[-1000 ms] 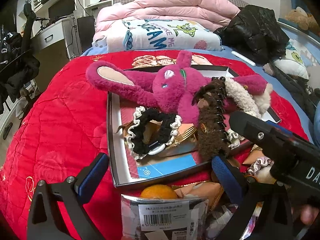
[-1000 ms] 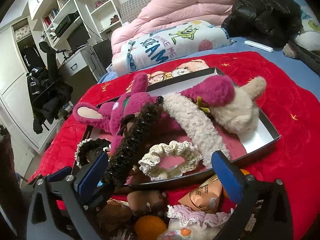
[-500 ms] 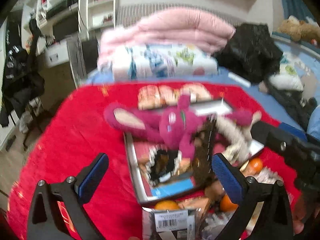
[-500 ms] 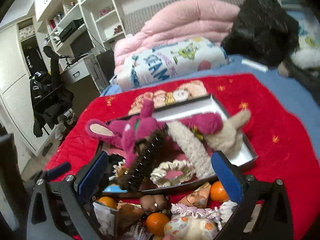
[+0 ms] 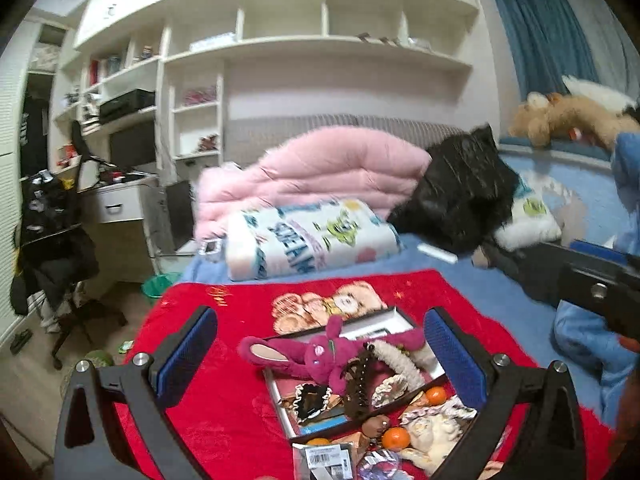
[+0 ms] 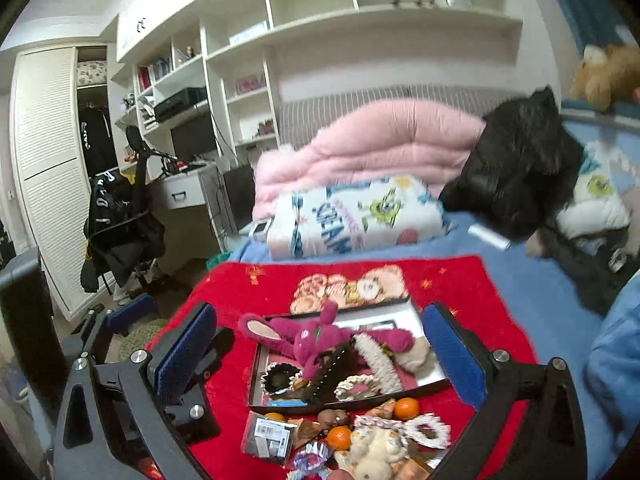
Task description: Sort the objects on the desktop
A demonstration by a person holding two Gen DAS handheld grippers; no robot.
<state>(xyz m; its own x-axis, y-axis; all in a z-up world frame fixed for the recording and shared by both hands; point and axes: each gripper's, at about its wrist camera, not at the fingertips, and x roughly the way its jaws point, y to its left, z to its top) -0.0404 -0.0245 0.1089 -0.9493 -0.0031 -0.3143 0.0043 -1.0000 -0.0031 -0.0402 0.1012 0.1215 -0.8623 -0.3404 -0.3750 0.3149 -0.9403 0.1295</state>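
Magenta plush rabbit (image 6: 316, 334) showing pale pink ear lining, red blanket (image 6: 248, 292) bearing a cartoon bear print, orange tangerines (image 6: 406, 408) glowing, pink quilt (image 6: 380, 136) lying plain, white pillow (image 6: 360, 216) carrying teal lettering, blue pads (image 5: 184, 354) lining black fingers

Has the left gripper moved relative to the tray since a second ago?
Yes. The left gripper has pulled up and back: the tray, which filled the left wrist view before, now sits small and low between its open fingers.
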